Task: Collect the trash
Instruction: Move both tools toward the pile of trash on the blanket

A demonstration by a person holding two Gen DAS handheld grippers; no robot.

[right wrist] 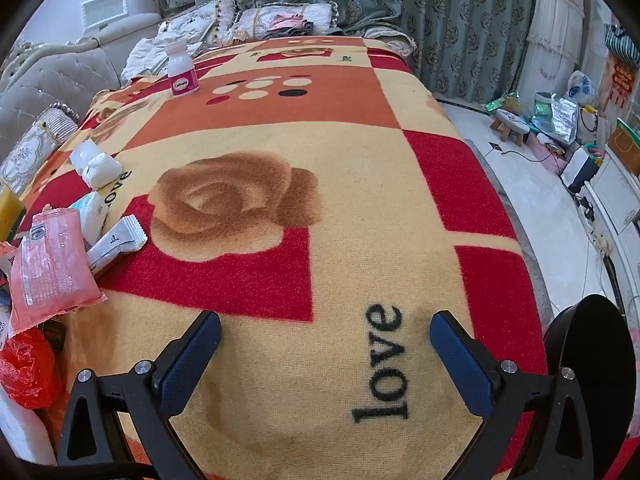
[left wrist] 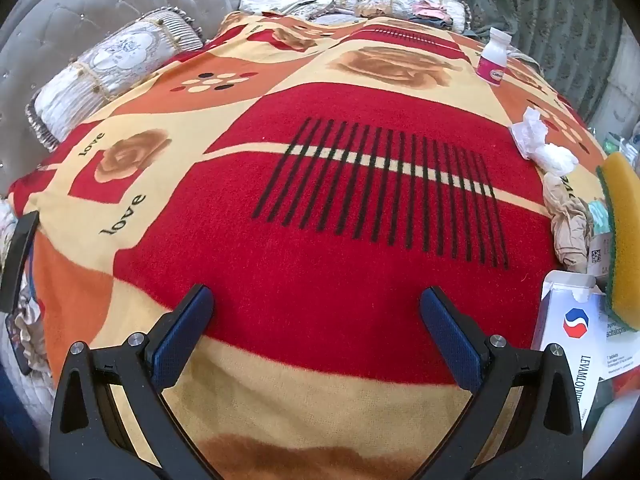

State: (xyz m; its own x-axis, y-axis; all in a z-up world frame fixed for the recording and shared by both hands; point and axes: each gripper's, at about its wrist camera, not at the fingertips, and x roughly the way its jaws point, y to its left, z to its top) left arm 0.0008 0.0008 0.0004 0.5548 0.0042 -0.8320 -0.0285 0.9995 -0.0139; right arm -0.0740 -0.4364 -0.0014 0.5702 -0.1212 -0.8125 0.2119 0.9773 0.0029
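Trash lies on a red, orange and cream blanket (left wrist: 320,240). In the left wrist view a crumpled white tissue (left wrist: 540,144), a crumpled brown paper (left wrist: 568,232), a yellow sponge (left wrist: 624,232) and a white medicine box (left wrist: 576,344) sit at the right edge. My left gripper (left wrist: 316,312) is open and empty above the blanket. In the right wrist view a pink wrapper (right wrist: 52,268), a white sachet (right wrist: 116,244), white tissue (right wrist: 98,168) and a red plastic bag (right wrist: 28,368) lie at the left. My right gripper (right wrist: 326,334) is open and empty.
A white bottle with a pink label (left wrist: 494,58) stands upright at the far end, also in the right wrist view (right wrist: 182,70). Cushions (left wrist: 112,76) and a grey tufted sofa back (left wrist: 100,12) line the left. A black round object (right wrist: 592,364) sits at the right. Floor clutter (right wrist: 560,120) lies beyond.
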